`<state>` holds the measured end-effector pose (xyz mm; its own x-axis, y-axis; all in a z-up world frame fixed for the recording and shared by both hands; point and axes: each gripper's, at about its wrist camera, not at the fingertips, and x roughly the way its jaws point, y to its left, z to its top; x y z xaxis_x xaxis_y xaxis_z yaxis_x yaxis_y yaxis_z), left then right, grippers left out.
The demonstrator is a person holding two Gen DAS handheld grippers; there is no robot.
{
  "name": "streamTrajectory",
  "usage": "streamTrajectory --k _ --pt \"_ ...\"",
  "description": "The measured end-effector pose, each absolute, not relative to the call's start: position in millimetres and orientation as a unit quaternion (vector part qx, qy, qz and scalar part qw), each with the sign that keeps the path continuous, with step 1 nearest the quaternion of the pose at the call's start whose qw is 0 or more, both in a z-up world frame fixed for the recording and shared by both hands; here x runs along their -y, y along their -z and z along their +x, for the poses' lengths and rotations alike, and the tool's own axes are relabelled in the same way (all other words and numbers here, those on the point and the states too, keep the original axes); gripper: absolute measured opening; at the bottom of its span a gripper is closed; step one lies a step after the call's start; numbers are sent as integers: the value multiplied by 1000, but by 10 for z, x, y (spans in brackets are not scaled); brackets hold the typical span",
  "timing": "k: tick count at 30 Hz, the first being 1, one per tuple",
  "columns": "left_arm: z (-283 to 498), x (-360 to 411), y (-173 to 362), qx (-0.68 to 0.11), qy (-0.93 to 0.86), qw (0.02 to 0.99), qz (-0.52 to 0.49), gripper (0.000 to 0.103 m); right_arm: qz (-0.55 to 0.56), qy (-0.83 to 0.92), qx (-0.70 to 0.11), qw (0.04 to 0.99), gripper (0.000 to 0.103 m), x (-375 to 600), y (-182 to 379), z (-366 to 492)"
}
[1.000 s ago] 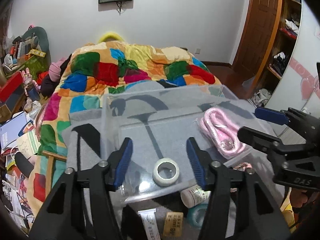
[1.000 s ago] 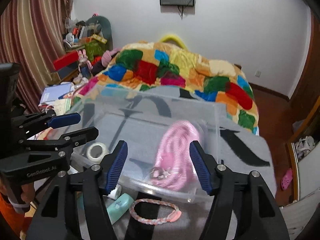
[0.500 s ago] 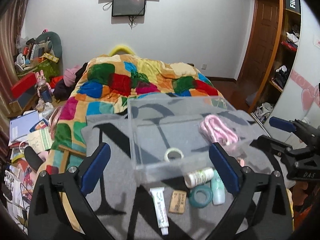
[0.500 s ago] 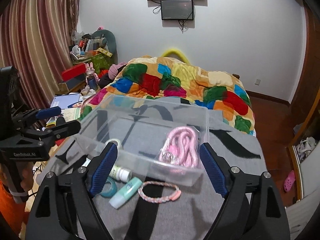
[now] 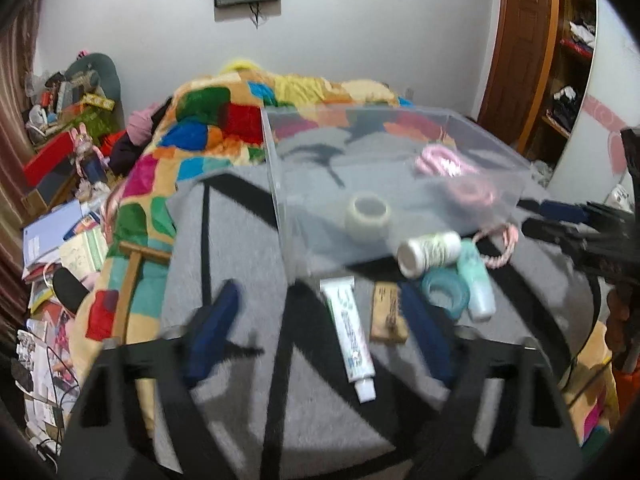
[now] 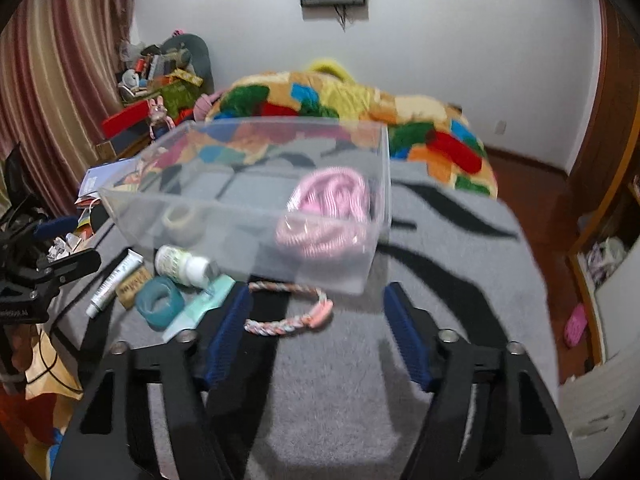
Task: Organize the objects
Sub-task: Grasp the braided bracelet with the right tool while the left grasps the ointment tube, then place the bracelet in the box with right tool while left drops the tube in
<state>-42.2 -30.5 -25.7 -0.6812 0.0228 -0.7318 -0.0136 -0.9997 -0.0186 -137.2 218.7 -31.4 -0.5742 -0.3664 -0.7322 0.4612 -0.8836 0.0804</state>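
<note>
A clear plastic bin (image 5: 280, 184) (image 6: 248, 236) stands on a grey blanket with black stripes. It holds a pink coiled cord (image 5: 448, 168) (image 6: 328, 208) and a white tape roll (image 5: 368, 218) (image 6: 180, 220). In front of it lie a white tube (image 5: 348, 328) (image 6: 114, 276), a brown card (image 5: 386, 312), a white bottle (image 5: 428, 252) (image 6: 180, 266), a teal tape roll (image 5: 446, 292) (image 6: 160, 302), a mint bottle (image 5: 478, 284) (image 6: 200, 306) and a braided bracelet (image 6: 288, 308). My left gripper (image 5: 320, 332) is open and empty above the tube. My right gripper (image 6: 316, 340) is open and empty over the bracelet.
A patchwork quilt (image 5: 224, 120) covers the bed beyond the bin. Books and clutter are piled on the left (image 5: 60, 240). A wooden door and shelves (image 5: 520, 52) stand at the right. The blanket's near edge drops off below the grippers.
Both grippers have pulled back from the bin and opened wider, then lowered toward the loose items in front of it. The bin and its contents stay in place.
</note>
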Motion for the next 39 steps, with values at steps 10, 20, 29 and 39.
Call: streamTrajectory --k 10,20,29,39 --pt "-429 288 482 15 -905 29 -424 39 455 856 -42 241 35 -2097 593 -1556" --pt "-305 187 548 -9 -909 32 -416 15 439 859 -34 259 10 -2173 576 -1387" --pt "-224 238 316 4 -922 35 -386 15 399 869 -32 290 10 -2180 210 -1133" --pt "-249 250 -117 23 -942 47 -332 15 342 885 -14 317 10 -2099 -286 -1051"
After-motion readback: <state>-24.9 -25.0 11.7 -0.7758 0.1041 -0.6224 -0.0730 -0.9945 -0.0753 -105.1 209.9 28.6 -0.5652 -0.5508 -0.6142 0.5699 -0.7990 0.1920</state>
